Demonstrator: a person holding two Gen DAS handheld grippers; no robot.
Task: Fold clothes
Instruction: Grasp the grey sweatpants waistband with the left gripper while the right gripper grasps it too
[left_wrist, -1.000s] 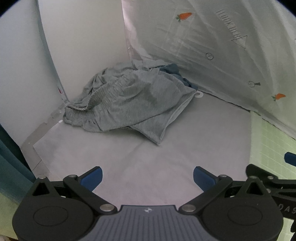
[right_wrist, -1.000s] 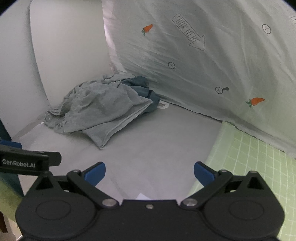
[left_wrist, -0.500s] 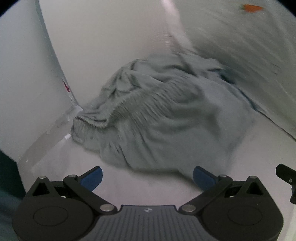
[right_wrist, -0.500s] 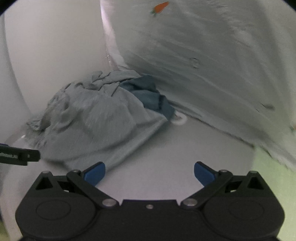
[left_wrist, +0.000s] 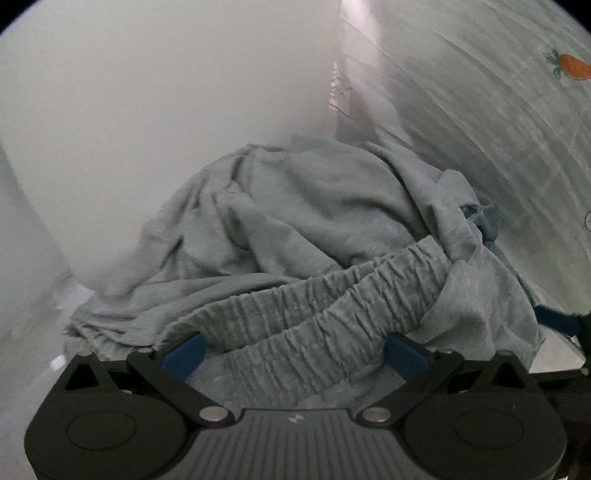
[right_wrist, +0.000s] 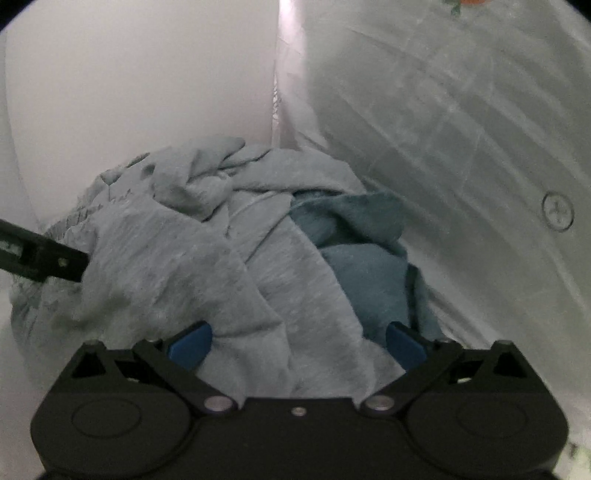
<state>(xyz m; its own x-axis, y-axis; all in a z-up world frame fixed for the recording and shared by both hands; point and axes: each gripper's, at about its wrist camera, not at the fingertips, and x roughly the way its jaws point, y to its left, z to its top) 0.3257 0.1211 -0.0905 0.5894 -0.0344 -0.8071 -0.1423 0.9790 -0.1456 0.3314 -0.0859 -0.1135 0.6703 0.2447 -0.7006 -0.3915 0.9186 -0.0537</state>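
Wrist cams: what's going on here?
A person holding a gripper in each hand is going for a crumpled grey garment piled in a corner. The left gripper is open over its ribbed waistband. The right gripper straddles a fold of grey cloth, jaws closing but not yet pinching. A darker blue garment lies underneath. No folding done yet.
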